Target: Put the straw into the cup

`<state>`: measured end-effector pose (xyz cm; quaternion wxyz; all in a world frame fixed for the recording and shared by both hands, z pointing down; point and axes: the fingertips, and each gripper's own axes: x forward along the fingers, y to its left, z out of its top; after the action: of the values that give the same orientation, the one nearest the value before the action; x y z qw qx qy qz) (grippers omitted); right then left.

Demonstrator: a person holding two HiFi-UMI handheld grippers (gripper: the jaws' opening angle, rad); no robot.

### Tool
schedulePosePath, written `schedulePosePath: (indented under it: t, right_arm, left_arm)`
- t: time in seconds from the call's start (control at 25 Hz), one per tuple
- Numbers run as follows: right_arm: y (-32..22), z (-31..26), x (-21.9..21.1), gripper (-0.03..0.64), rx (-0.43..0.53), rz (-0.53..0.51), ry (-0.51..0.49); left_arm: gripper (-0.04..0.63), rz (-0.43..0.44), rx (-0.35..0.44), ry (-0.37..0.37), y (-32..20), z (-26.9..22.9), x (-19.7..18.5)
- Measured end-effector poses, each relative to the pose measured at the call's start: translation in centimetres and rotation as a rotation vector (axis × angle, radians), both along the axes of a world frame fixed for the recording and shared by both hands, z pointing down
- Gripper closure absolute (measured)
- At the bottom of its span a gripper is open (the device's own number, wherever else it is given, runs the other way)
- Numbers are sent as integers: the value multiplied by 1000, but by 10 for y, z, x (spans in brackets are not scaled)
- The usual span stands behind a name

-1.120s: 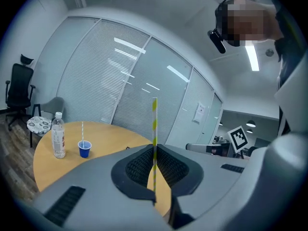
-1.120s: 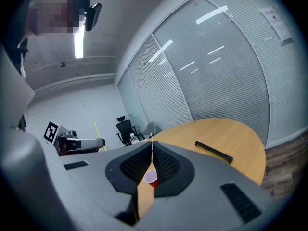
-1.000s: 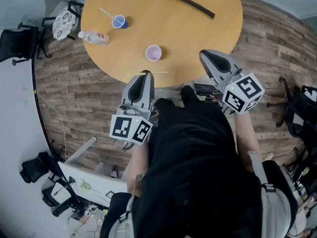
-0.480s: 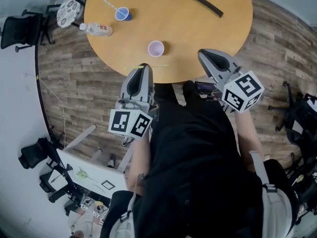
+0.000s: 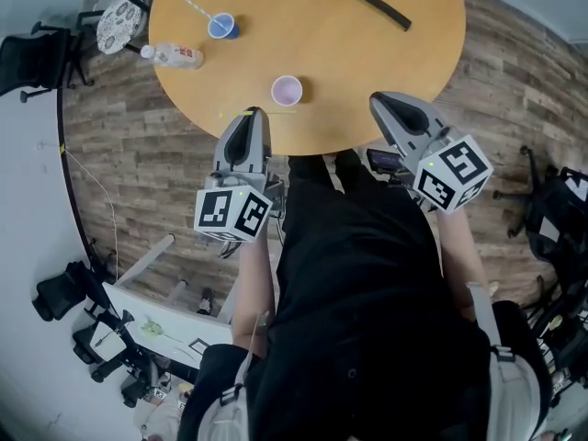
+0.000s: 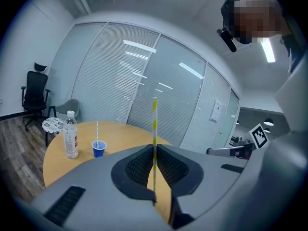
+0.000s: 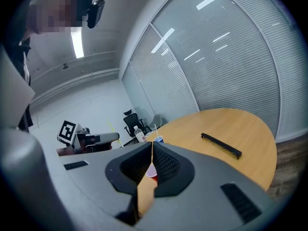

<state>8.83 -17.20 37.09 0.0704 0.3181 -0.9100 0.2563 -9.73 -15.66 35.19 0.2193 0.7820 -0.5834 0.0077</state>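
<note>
Held left gripper (image 6: pixel 155 154) jaws clamped on the straw (image 6: pixel 154 124), bound for the pink cup (image 5: pixel 287 90); right gripper (image 7: pixel 150 150) jaws shut, empty, unneeded.

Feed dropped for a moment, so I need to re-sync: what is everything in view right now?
table: one, light wood, round, ahead of the person
pink cup: one, pink, near the table's near edge
blue cup: one, blue, table's far left, white straw standing in it
bottle: one, clear with white cap, beside the blue cup
bar: one, black, table's far right
office chair: one, black, floor at far left
patterned seat: one, white with dark pattern, beside that chair
striped straw: one, yellow and white, gripped in the left tool
left tool: one, grey, shut on the striped straw, at the table's near edge
right tool: one, grey, shut, empty, right of the left tool
person: one, black top, bottom of head view
</note>
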Motion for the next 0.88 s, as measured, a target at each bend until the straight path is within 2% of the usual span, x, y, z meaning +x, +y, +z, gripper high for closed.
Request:
schedulePosePath:
  t: [0.36,0.88]
  right_arm:
    - [0,14,-2,598,-47,33,49]
    - [4,26,-15,598,-97,57,114]
  left_arm:
    - [561,1,-36,31,-23,32,-16]
    - [561,47,-94,21,-49,82,-19]
